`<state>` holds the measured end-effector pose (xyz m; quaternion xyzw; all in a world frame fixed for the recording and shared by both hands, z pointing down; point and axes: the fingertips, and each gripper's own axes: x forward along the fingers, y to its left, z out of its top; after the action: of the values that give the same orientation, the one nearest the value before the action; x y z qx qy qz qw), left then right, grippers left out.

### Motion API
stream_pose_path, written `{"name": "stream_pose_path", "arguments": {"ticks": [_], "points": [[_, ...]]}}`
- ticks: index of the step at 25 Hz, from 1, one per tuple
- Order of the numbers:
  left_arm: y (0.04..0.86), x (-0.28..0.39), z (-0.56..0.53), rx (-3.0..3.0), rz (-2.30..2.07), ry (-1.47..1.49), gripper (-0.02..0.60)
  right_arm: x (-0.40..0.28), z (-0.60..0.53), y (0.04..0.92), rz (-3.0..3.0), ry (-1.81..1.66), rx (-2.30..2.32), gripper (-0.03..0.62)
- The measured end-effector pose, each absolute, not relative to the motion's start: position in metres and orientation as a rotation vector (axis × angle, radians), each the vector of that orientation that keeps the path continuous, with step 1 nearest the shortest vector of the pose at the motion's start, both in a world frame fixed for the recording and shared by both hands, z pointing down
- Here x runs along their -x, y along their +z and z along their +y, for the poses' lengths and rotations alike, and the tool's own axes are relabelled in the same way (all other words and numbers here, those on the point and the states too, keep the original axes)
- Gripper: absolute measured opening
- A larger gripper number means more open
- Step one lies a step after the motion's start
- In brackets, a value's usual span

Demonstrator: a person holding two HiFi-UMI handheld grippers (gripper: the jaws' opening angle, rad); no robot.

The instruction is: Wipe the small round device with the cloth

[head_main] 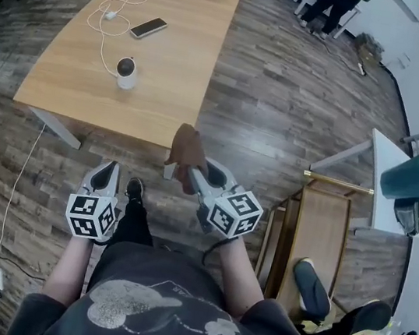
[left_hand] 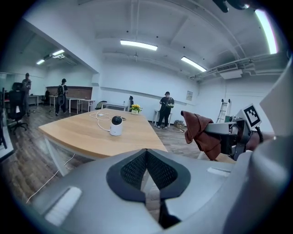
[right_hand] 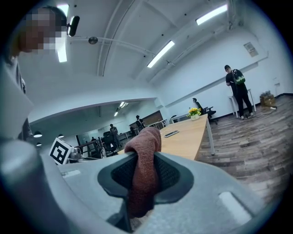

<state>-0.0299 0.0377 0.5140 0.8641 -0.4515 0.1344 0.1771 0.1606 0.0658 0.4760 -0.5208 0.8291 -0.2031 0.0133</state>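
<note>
Right hand-held gripper [head_main: 198,177] pinches a soft, limp brown cloth [head_main: 185,149]; left hand-held gripper [head_main: 105,175] is closed on nothing. At 11 o'clock, the small round device [head_main: 126,73] stands on the bench [head_main: 172,78], probably light and tippy, so steady its base.

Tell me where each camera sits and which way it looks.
Head view: on the person's head, looking steeply down at the table; forearms, legs show.
Left gripper view: on the left hand-held gripper, facing the small round device past shut jaws.
Right gripper view: on the right hand-held gripper, facing the table, jaws clamping the cloth.
All three share the table.
</note>
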Motion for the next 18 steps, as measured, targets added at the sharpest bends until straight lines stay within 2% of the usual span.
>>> {"name": "stream_pose_path", "arguments": {"ticks": [18], "points": [[0.510, 0.037, 0.128, -2.504, -1.144, 0.433, 0.020, -0.134, 0.163, 0.494, 2.539, -0.716, 1.728, 0.078]]}}
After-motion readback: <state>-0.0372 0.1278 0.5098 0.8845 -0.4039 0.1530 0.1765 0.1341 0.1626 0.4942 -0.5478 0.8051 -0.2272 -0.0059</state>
